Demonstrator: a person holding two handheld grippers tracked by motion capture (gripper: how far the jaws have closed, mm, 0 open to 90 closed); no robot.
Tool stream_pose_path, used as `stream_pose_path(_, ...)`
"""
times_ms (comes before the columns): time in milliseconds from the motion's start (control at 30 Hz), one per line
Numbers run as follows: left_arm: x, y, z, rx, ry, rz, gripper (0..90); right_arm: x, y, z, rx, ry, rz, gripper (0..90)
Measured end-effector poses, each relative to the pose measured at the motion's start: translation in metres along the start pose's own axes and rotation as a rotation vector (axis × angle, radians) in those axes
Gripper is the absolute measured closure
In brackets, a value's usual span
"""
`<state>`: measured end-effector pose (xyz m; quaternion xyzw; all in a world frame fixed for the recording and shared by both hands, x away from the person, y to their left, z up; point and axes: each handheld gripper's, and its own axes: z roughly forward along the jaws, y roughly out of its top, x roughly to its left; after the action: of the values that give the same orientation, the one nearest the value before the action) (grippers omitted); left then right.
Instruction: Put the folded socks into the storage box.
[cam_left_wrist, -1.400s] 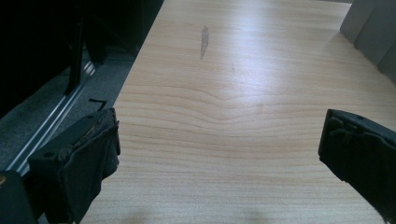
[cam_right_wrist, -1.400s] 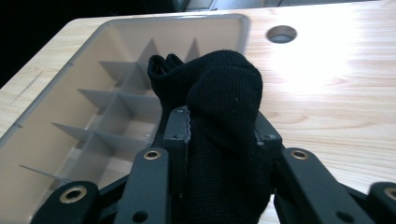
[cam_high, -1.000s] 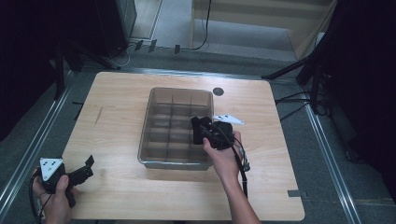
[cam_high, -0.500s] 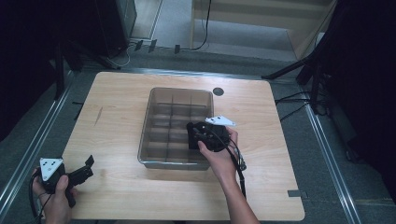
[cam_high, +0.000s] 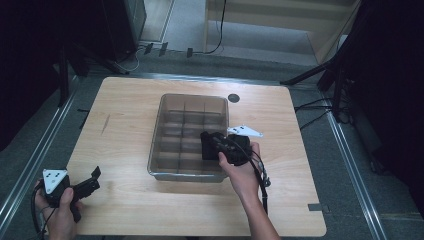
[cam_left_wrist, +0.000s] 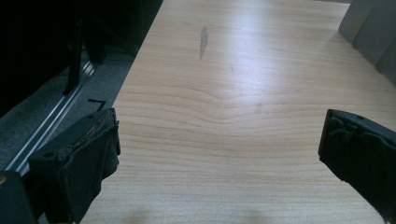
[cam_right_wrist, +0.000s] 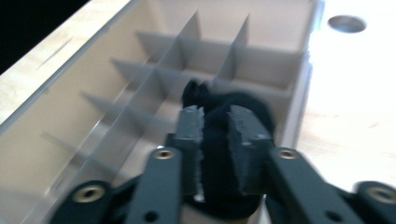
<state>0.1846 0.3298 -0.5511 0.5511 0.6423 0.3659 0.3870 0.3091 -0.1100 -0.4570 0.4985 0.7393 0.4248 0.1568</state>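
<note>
The black cloth item (cam_right_wrist: 219, 116) sits pinched between the jaws of the right claw (cam_right_wrist: 215, 126), over the near right part of the grey divided tray (cam_high: 189, 100), close to the tray's right wall. In the right gripper view it reads as a dark, soft bundle, bulging past the pads on both sides and folding at the top; what exactly it is I cannot tell. It looks light and limp, so it should give under pressure rather than slip or break, and it will likely sag or trail loose ends. Taking it across the thick middle of the bunch, as now, seems the safest hold; a pinch on an edge could let the rest hang down and catch on the thin dividers. The dividers themselves look slim and could snag it if it is dragged sideways.

The right claw's jaws stand narrow and have just been closing, with the cloth between them. In the high view the right claw (cam_high: 207, 146) and the hand behind it lie slightly farther left and nearer than a second ago, more over the tray than over its right rim.

The left claw (cam_high: 95, 177) rests at the near left corner of the worktop (cam_high: 125, 100), jaws wide with only bare wood between them; it has not shifted since the earlier frames.
</note>
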Motion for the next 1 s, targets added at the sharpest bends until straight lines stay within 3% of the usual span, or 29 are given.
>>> stream_pose_path(33, 0.000, 0.000, 0.000, 0.000, 0.000, 0.000, 0.0, 0.002, -0.004, 0.004, 0.042, -0.026, -0.010, 82.4)
stream_pose_path(67, 0.000, 0.000, 0.000, -0.001, 0.000, 0.001, 0.0, 0.002, -0.004, 0.004, 0.042, -0.026, -0.010, 82.4)
stream_pose_path(100, 0.000, 0.000, 0.000, -0.002, 0.000, 0.001, 0.0, 0.003, -0.009, 0.011, 0.092, -0.044, -0.017, 84.2)
stream_pose_path(200, 0.000, 0.000, 0.000, -0.001, -0.002, 0.001, 0.0, 0.003, -0.011, 0.017, 0.144, -0.052, -0.025, 84.9)
stream_pose_path(267, 0.000, 0.000, 0.000, 0.000, -0.003, 0.001, 0.0, 0.006, -0.014, 0.021, 0.197, -0.069, -0.067, 85.1)
stream_pose_path(333, 0.000, 0.000, 0.000, 0.001, -0.003, -0.001, 0.0, 0.007, -0.013, 0.019, 0.193, -0.059, -0.065, 83.1)
stream_pose_path(400, 0.000, 0.000, 0.000, 0.001, -0.003, -0.001, 0.0, 0.004, -0.011, 0.016, 0.162, -0.025, -0.036, 80.2)
stream_pose_path(433, 0.000, 0.000, 0.000, 0.001, -0.003, -0.001, 0.0, 0.002, -0.008, 0.011, 0.116, -0.017, -0.021, 78.1)
stream_pose_path(467, 0.000, 0.000, 0.000, 0.001, -0.003, -0.001, 0.0, 0.002, -0.008, 0.011, 0.116, -0.017, -0.021, 78.1)
stream_pose_path(500, 0.000, 0.000, 0.000, 0.001, -0.002, 0.000, 0.0, 0.001, -0.005, 0.006, 0.064, -0.008, -0.019, 76.4)
stream_pose_path(567, 0.000, 0.000, 0.000, 0.001, -0.002, 0.000, 0.0, 0.000, -0.005, 0.004, 0.036, -0.009, -0.026, 73.8)
stream_pose_path(600, 0.000, 0.000, 0.000, 0.000, -0.002, 0.001, 0.0, 0.000, -0.002, 0.001, -0.055, -0.016, -0.043, 67.1)
stream_pose_path(667, 0.000, 0.000, 0.000, -0.002, -0.001, 0.002, 0.0, 0.000, 0.001, 0.003, -0.091, -0.030, -0.041, 66.3)
stream_pose_path(767, 0.000, 0.000, 0.000, -0.001, -0.001, 0.000, 0.0, -0.002, 0.003, 0.011, -0.086, -0.051, -0.040, 66.4)
stream_pose_path(800, 0.000, 0.000, 0.000, 0.001, -0.002, -0.001, 0.0, -0.004, 0.001, 0.021, -0.036, -0.075, -0.043, 67.4)
stream_pose_path(833, 0.000, 0.000, 0.000, 0.001, -0.002, -0.001, 0.0, -0.004, 0.001, 0.021, -0.036, -0.075, -0.043, 67.4)
stream_pose_path(867, 0.000, 0.000, 0.000, 0.001, -0.004, -0.002, 0.0, -0.005, -0.004, 0.028, 0.014, -0.084, -0.057, 69.3)
stream_pose_path(1000, 0.000, 0.000, 0.000, 0.002, -0.006, -0.002, 0.0, -0.005, -0.006, 0.024, -0.006, -0.056, -0.046, 65.4)
